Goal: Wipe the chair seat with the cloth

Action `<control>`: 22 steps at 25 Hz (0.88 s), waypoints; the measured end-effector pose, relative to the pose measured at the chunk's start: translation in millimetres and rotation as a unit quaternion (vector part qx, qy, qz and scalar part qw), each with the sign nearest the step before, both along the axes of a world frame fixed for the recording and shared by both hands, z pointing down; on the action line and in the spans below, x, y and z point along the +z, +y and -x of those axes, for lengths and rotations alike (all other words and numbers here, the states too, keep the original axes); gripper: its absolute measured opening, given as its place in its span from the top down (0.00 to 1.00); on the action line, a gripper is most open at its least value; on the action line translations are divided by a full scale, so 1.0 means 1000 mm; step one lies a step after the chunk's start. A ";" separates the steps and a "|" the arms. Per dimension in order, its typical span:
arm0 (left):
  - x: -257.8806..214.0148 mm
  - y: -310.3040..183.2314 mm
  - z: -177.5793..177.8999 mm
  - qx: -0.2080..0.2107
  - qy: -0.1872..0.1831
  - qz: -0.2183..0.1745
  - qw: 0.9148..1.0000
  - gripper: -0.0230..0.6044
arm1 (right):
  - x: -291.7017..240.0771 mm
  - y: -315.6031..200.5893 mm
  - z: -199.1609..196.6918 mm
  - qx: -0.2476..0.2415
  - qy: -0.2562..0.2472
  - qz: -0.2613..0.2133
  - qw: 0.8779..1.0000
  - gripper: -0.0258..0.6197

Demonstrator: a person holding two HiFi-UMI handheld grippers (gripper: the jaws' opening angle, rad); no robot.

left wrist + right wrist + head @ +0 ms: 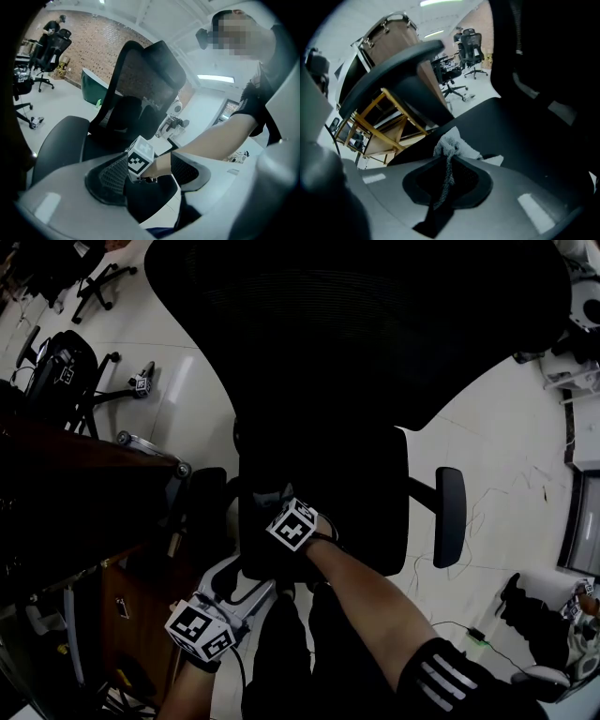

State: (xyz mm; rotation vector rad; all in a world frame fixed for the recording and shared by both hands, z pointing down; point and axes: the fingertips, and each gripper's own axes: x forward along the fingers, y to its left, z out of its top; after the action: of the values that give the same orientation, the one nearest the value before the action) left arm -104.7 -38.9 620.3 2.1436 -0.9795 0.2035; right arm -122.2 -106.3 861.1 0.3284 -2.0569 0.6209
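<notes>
A black office chair stands below me, its seat (352,488) under the tall mesh backrest (375,324). My right gripper (274,501) is over the seat's front left part, shut on a whitish cloth (451,143) that rests bunched on the seat (525,140). In the right gripper view the jaws (449,161) pinch a strand of that cloth. The cloth is hidden in the head view. My left gripper (267,589) hangs lower, off the seat's front edge, open and empty; through its jaws (150,187) I see the right hand and its marker cube (139,158).
Armrests flank the seat at left (202,498) and right (450,517). A dark wooden desk (84,484) stands close on the left. Other office chairs (66,371) are on the pale floor at far left. Cables lie on the floor (478,634) at right.
</notes>
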 end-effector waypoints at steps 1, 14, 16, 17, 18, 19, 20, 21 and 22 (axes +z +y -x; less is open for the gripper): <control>0.002 0.002 0.001 -0.001 -0.001 0.002 1.000 0.47 | 0.007 0.008 0.002 -0.009 0.003 0.003 1.000 0.91; 0.000 0.016 -0.041 0.043 0.029 0.004 0.999 0.47 | 0.041 0.036 -0.169 -0.002 0.104 0.009 0.995 0.91; 0.000 0.018 -0.049 0.053 0.032 0.003 0.998 0.47 | 0.040 0.034 -0.200 0.012 0.125 0.008 0.992 0.91; 0.001 0.019 -0.052 0.057 0.034 0.002 0.998 0.47 | 0.040 0.033 -0.214 0.018 0.133 0.008 0.991 0.91; 0.001 0.020 -0.054 0.061 0.036 0.000 0.997 0.47 | 0.040 0.032 -0.227 0.025 0.141 0.008 0.990 0.91; 0.002 0.020 -0.056 0.063 0.037 0.000 0.997 0.47 | 0.039 0.031 -0.238 0.034 0.148 0.011 0.988 0.91; 0.002 0.020 -0.056 0.064 0.038 -0.001 0.997 0.47 | 0.039 0.032 -0.247 0.045 0.157 0.018 0.986 0.91; 0.002 0.020 -0.055 0.064 0.037 0.000 0.997 0.47 | 0.040 0.035 -0.254 0.059 0.167 0.028 0.984 0.91; 0.002 0.020 -0.054 0.063 0.036 0.001 0.997 0.47 | 0.041 0.036 -0.258 0.071 0.173 0.034 0.982 0.91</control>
State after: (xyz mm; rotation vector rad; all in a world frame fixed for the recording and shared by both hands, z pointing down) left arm -51.1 -19.3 622.2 2.1979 -0.8036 0.1879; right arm 135.6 -70.2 902.1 0.5100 -1.6847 0.6685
